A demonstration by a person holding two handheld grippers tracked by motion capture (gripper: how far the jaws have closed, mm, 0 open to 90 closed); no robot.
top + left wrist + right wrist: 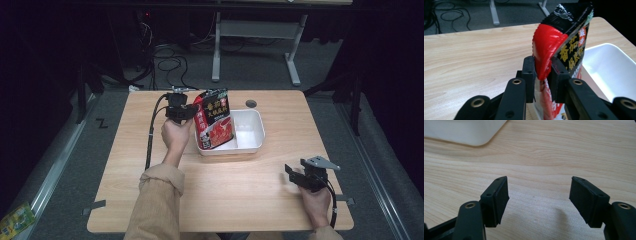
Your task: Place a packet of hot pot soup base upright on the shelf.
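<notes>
High view: a red-and-black pouch (214,120) stands upright in the left end of a white bin (250,131), which sits near the far edge of the tabletop (225,195), about midway along it. The left gripper (186,112) is at the pouch's left edge, in the upper part. The right gripper (296,173) rests near the right edge of the tabletop, toward the near corner, well apart from the bin.

Left gripper view: the jaws are clamped on a red side fold of the pouch (564,37), the film bulging and creased above the pads. The bin (609,67) lies beyond, to the right.

Right gripper view: the right gripper (539,197) has its jaws spread wide, nothing between them, bare wood below; a corner of the bin (466,132) is ahead.

Assessment: the pouch looks soft, glossy, likely slippery film with shifting contents; weight cannot be told. An edge pinch may let it sag or swing. Hold best taken on the flat sealed top band or side seam.
</notes>
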